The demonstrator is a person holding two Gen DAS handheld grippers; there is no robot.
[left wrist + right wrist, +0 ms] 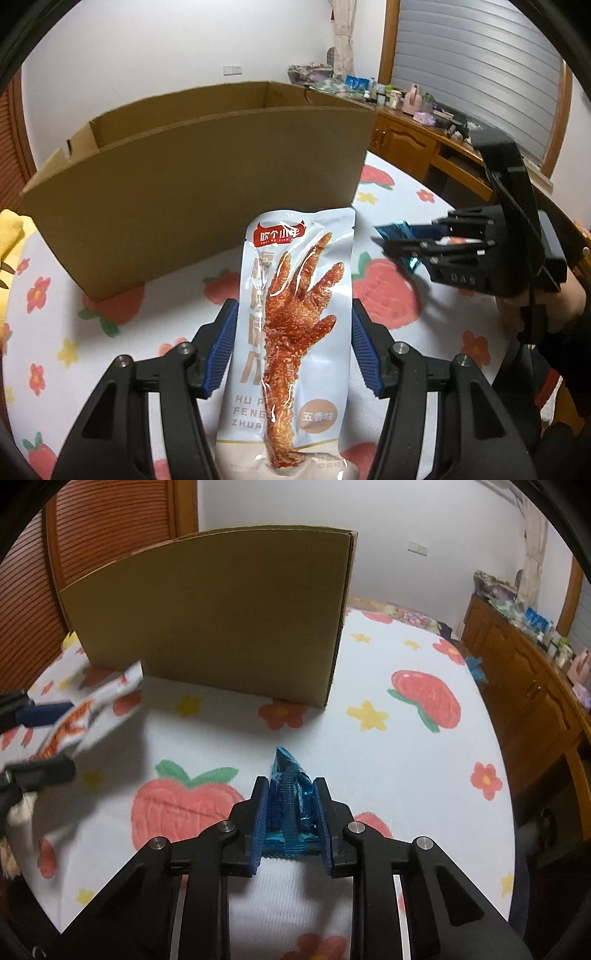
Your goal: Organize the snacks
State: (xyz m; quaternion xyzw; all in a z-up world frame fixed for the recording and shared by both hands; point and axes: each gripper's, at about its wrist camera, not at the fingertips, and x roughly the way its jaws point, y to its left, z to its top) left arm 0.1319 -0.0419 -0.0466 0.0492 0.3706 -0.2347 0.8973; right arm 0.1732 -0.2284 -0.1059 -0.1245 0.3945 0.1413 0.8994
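Observation:
My left gripper (293,321) is shut on a white chicken-foot snack packet (295,321) and holds it upright above the bed, in front of the open cardboard box (207,177). My right gripper (291,794) is shut on a small crumpled blue foil snack (290,790), held above the sheet. The right gripper also shows in the left wrist view (391,240) at the right, with the blue snack (395,230) in it. The left gripper and its packet (88,709) show blurred at the left of the right wrist view. The box (221,616) stands straight ahead.
A white bed sheet (388,757) with strawberries and flowers covers the surface. A wooden cabinet (524,686) with cluttered bottles stands at the right. A yellow cloth (11,240) lies at the far left. A wooden slatted door (103,528) is behind the box.

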